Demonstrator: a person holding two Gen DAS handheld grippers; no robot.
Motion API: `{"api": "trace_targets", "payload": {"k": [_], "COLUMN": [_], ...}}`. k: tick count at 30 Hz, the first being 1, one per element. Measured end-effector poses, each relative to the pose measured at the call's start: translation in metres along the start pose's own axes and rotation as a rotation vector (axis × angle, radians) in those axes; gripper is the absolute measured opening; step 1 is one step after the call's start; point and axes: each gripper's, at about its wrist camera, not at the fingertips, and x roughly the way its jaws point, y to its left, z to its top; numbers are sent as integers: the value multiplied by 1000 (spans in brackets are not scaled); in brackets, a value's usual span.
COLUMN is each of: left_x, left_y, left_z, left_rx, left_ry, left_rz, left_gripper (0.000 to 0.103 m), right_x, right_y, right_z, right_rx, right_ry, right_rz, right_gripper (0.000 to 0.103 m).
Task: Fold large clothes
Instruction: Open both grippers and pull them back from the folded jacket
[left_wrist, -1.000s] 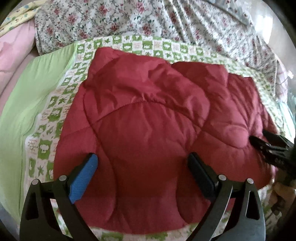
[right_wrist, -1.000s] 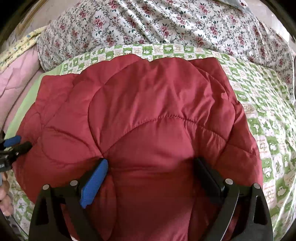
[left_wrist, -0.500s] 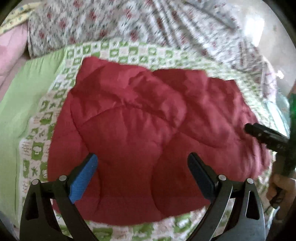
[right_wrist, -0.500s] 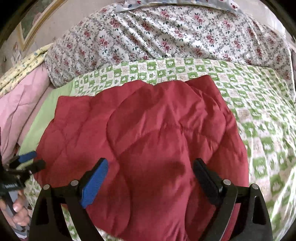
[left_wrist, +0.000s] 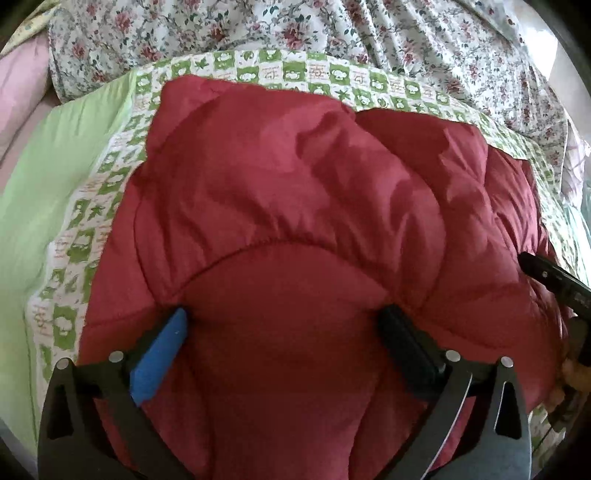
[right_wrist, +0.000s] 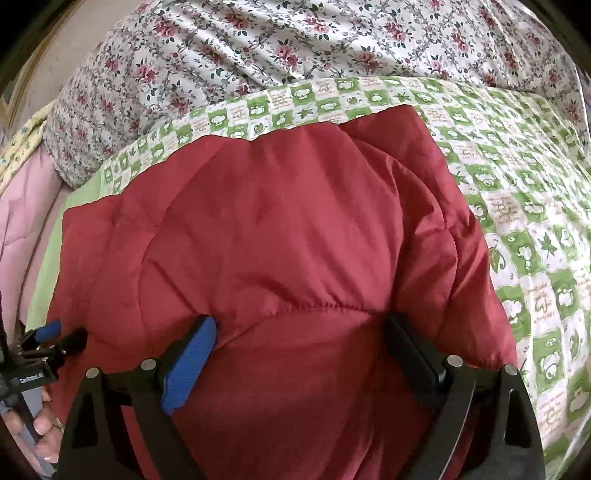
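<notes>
A dark red quilted padded garment (left_wrist: 295, 206) lies folded on the bed; it also fills the right wrist view (right_wrist: 280, 236). My left gripper (left_wrist: 284, 325) is open, its fingers pressed down into the garment's near left part. My right gripper (right_wrist: 299, 332) is open, its fingers pressed into the near right part. The right gripper's tips (left_wrist: 546, 275) show at the right edge of the left wrist view. The left gripper's tips (right_wrist: 59, 336) show at the left edge of the right wrist view. Neither gripper pinches any cloth.
The garment lies on a green-and-white checked sheet (left_wrist: 314, 74) (right_wrist: 517, 206). A floral quilt (left_wrist: 332, 29) (right_wrist: 295, 48) is bunched behind it. Plain green fabric (left_wrist: 48, 177) and pink bedding (left_wrist: 18, 92) lie to the left.
Both grippers had lifted back from the garment half a second ago; now they have come down and forward and press into it again, still open.
</notes>
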Motion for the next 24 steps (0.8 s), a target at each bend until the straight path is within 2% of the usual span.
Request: {"api": "trace_targets", "payload": {"k": [2,6,9,13,16,19,21,24], "left_x": [-17,-51,-48,-35,-33,-39,-51,-57], "left_y": [-1,-4,-7,-7,-11,-11,-10,-6], "left_z": [-9,-38,-52,-59,-59,-61,-64,-74], "left_rx": [-2,1,17,14,24,22,27,35], "left_ry": [-22,-68,-50,-44,-54,-54,-71,-76], "left_rz": [-9,-74,-67,-45,-26,-25,-40,-22], "left_gripper": [101,101,101,102,102,102,101,101], "right_x": [-1,-4,-29,-82,-91,-70,-61,-61], "right_y": [-1,-2,0,13,25,23,15,11], "right_z": [-1,1,-7,-39,-65,-81,-86,-88], "right_rx": [-2,-3,-1,-52,-117,-150,-131,-115], "right_ry": [-5,-23,-70,-152,-120,-46,-35,-44], "right_rz": [5,14,28,64,54,-21,-9,-1], "right_gripper": [94,94,92,92,92,92,92,92]}}
